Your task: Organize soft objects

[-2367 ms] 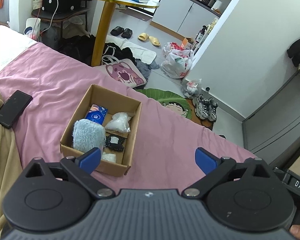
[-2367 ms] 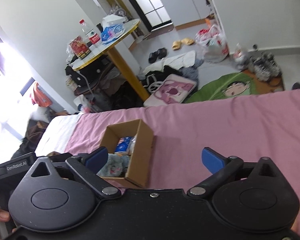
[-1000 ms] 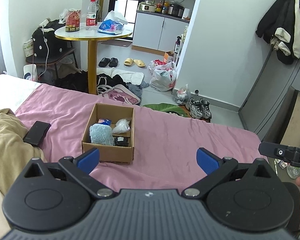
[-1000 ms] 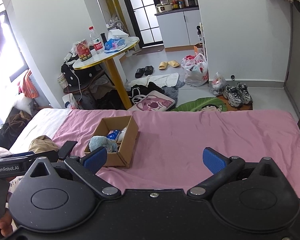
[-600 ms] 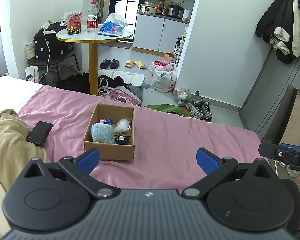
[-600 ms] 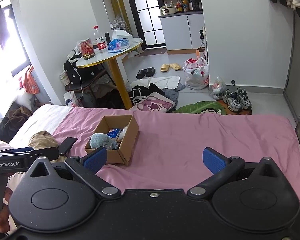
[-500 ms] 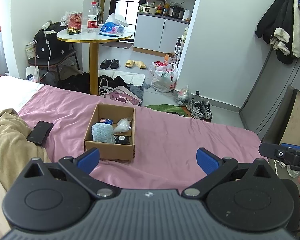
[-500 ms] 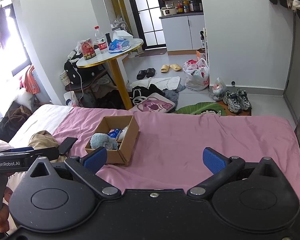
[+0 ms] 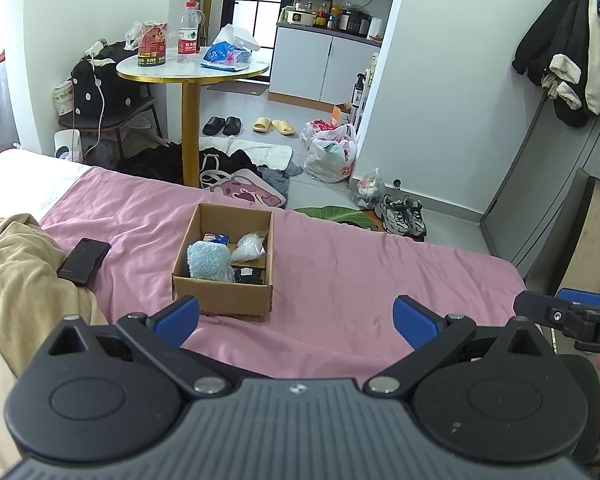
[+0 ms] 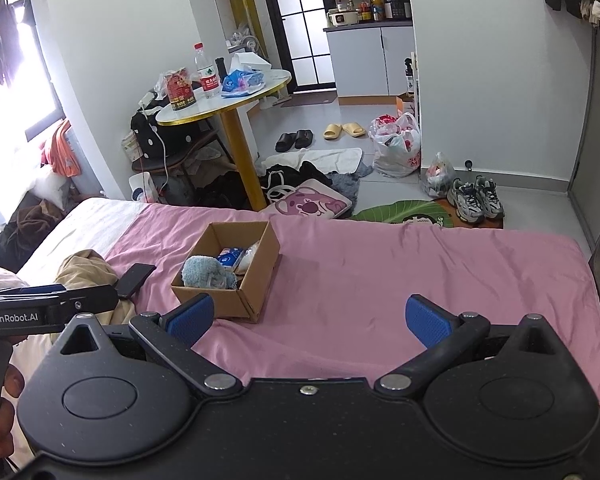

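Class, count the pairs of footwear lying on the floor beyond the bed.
3: black slippers by the table leg, yellow slippers to their right, and grey sneakers near the bed's far edge. More may hide behind the clutter.

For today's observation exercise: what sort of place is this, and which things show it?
Most likely a small studio flat: a bed with a pink sheet, a round gold-legged table beside it, and a white-cupboard kitchenette through the doorway.
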### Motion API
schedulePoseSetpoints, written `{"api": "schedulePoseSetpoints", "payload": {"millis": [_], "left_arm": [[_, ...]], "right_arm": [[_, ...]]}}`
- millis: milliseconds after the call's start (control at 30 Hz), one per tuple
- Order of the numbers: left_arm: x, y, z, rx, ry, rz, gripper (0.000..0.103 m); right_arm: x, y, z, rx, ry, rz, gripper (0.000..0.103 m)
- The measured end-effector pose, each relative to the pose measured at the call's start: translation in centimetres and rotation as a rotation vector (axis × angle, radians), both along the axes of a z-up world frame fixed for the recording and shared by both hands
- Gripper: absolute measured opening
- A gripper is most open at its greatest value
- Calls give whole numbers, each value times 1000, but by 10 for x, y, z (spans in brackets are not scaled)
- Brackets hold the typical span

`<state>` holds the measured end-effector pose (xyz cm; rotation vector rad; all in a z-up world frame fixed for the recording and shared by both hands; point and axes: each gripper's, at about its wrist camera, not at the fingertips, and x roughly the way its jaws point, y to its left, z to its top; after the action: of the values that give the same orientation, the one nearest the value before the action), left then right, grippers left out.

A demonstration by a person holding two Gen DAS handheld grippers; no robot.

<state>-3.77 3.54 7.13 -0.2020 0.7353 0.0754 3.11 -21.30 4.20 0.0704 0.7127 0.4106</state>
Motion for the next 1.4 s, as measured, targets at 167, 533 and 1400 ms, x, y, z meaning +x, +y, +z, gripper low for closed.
{"api": "schedulePoseSetpoints", "payload": {"millis": [167, 533, 1400], "left_arm": [[-1, 1, 0, 0, 2, 2, 102], [-2, 4, 1, 1, 2, 12, 102], [-3, 8, 1, 9, 6, 20, 102]], "right_arm": [[0, 1, 0, -2, -2, 2, 103], [0, 1, 1, -5, -3, 4, 103], [-3, 6, -2, -7, 2, 2, 103]]}}
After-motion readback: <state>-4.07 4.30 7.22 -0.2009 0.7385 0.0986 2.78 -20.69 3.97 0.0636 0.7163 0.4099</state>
